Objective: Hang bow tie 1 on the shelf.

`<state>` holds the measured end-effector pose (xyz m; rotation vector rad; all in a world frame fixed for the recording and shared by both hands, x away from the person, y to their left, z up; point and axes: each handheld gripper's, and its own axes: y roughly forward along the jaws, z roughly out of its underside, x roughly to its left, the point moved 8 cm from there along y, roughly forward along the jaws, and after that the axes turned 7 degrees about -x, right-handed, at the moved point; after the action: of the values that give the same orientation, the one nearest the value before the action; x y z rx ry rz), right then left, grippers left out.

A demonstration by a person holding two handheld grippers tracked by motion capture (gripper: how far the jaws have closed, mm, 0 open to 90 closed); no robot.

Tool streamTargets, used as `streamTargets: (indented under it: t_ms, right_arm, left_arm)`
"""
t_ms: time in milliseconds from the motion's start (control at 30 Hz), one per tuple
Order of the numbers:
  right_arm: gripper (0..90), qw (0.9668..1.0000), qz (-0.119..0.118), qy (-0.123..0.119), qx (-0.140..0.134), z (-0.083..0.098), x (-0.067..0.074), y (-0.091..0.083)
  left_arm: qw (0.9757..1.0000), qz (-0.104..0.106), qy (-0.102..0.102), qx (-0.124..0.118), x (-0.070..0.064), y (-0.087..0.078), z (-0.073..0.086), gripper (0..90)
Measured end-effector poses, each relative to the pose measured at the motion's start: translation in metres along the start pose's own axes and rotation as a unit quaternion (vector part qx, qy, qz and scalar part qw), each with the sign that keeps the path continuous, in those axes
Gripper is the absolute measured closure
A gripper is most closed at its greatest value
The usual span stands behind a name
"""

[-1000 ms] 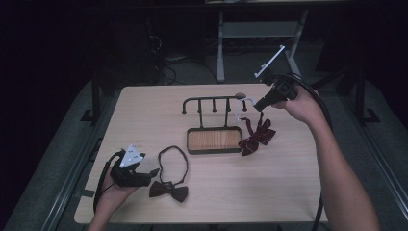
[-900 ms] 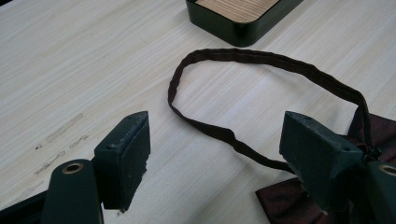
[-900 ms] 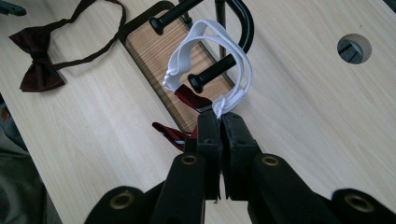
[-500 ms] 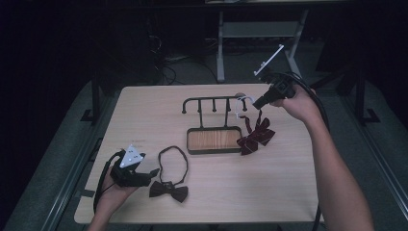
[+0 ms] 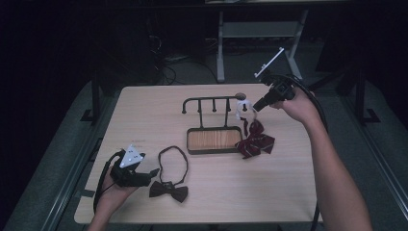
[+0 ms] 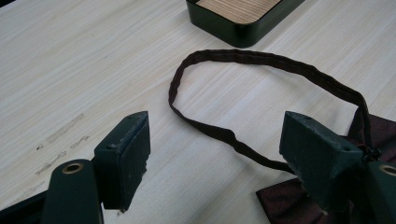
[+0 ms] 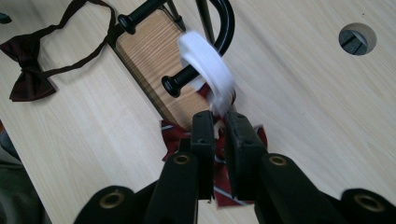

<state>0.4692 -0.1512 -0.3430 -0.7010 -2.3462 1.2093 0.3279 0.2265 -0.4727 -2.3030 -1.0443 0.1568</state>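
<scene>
1. Your right gripper [image 7: 215, 122] has its jaws pinching the white strap [image 7: 208, 65] of the red bow tie [image 5: 255, 139]. The strap loops at the end peg of the rack [image 5: 211, 102], at the rack's right end.
2. The strap looks partly over that peg, but I cannot tell whether it is fully seated. The red bow itself hangs low, just right of the rack's tray [image 5: 214, 139].
3. The dark bow tie [image 5: 168, 191] lies flat on the table [image 5: 144, 106], in front of the rack and to its left, not yet hung.
4. Your left gripper [image 5: 144, 174] rests just beside it, jaws spread wide and empty, its band [image 6: 243, 58] lying between them.
5. Judging by this: one tie nearly hung, one left.
</scene>
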Motion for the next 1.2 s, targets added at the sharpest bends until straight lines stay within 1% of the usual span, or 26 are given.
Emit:
streamTargets:
  t_ms: [67, 133, 400, 567, 700, 867, 1033, 1200]
  right_arm:
    - [79.7, 1.0, -0.004, 0.001, -0.001, 0.002, 0.0, 0.001]
    - [79.2, 1.0, -0.003, -0.003, 0.003, 0.003, 0.001, 0.003]
    - [76.6, 0.9999, -0.011, -0.002, 0.006, 0.011, 0.002, 0.007]
    - [75.2, 0.9997, -0.022, 0.003, -0.006, 0.017, 0.003, 0.007]
    - [74.7, 0.9996, -0.025, 0.005, -0.012, 0.022, 0.004, 0.008]
    - [73.5, 0.9995, -0.029, 0.004, -0.01, 0.03, 0.005, 0.01]
    - [72.0, 0.9994, -0.031, 0.011, -0.012, 0.036, 0.004, 0.012]
    - [70.6, 0.9993, -0.034, 0.013, -0.012, 0.042, 0.005, 0.015]
  left_arm:
    - [1.0, 0.001, 0.0, 0.0, 0.0, 0.0, 0.0, 25.1]
    - [1.0, 0.0, 0.0, 0.001, 0.0, 0.0, 0.0, 25.1]
    - [1.0, 0.001, 0.0, 0.003, -0.001, 0.0, 0.0, 25.1]
    - [1.0, 0.001, 0.0, 0.002, -0.001, 0.001, 0.001, 25.1]
    - [1.0, 0.001, 0.001, 0.003, -0.001, 0.001, 0.001, 25.1]
    - [1.0, 0.002, 0.002, 0.005, -0.002, 0.002, 0.001, 25.2]
    - [1.0, 0.003, 0.002, 0.005, -0.002, 0.002, 0.001, 25.1]
    - [1.0, 0.003, 0.003, 0.006, -0.002, 0.002, 0.001, 25.1]
